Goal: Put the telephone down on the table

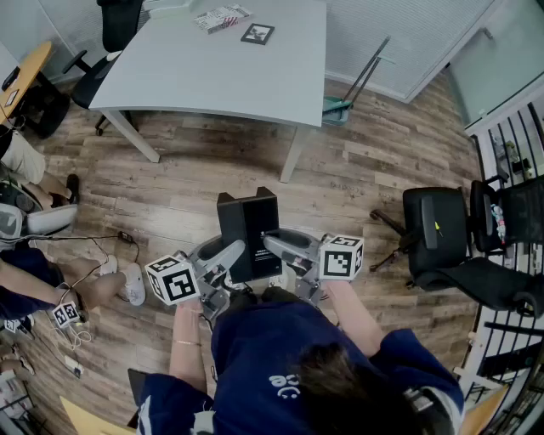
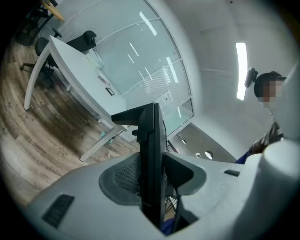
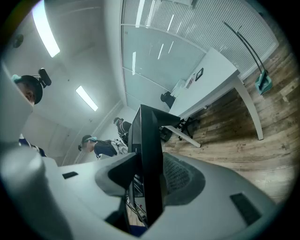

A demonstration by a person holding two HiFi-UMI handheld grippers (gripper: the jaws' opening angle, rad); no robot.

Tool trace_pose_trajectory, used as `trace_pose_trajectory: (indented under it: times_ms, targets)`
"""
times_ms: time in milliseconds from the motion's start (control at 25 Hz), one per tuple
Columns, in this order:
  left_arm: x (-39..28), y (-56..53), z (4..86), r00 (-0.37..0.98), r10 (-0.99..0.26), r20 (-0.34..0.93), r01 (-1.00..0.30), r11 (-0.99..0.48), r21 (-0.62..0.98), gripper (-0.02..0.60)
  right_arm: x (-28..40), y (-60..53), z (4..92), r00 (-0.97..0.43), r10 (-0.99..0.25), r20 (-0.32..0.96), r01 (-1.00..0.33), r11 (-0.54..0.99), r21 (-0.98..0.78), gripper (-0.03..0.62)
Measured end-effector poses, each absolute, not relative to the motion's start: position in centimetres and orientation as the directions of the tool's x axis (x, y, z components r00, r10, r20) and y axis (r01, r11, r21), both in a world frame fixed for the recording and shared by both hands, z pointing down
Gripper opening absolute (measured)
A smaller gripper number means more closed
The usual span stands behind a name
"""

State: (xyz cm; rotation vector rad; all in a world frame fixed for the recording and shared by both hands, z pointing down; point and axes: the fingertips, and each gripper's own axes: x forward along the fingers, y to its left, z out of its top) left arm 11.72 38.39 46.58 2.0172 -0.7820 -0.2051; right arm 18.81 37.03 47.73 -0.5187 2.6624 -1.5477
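The telephone (image 1: pixel 249 231) is a black, slab-like unit that I hold upright in front of my chest, above the wooden floor. My left gripper (image 1: pixel 231 255) clamps its left side and my right gripper (image 1: pixel 274 246) its right side. In the left gripper view the telephone (image 2: pixel 153 154) stands edge-on between the jaws of the left gripper (image 2: pixel 152 180), both pads pressed against it. The right gripper view shows the same: the telephone's thin black edge (image 3: pixel 151 150) is pinched in the right gripper (image 3: pixel 150 180). The white table (image 1: pixel 212 72) lies ahead, well apart from the telephone.
On the table's far end lie a marker card (image 1: pixel 257 34) and a booklet (image 1: pixel 221 17). A green dustpan and broom (image 1: pixel 340 106) lean beside a table leg. A black office chair (image 1: pixel 446 238) stands on the right. A seated person (image 1: pixel 25 280) and cables are on the left.
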Motion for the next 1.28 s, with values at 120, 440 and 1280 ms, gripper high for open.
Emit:
trace_pose_trajectory:
  times_ms: [120,440,1280]
  targets:
    - [10.4,39.4,46.4,0.792,-0.589,0.159,-0.442,-0.374,0.815,0.163,17.6,38.2,47.6,-0.937,-0.316,0.149,-0.286,0.447,-0.848,0.187]
    - [7.5,39.6,46.4,0.833,-0.538,0.128,-0.390,-0.408,0.825,0.163,14.9,38.8,47.3,-0.906,-0.390,0.166,-0.343,0.445,-0.827,0.189]
    - [5.4,33.0,47.8,0.842,-0.527,0.112,-0.372,-0.418,0.829,0.163,12.8,32.4,48.6,-0.883,-0.450,0.131,-0.340,0.423,-0.840,0.185]
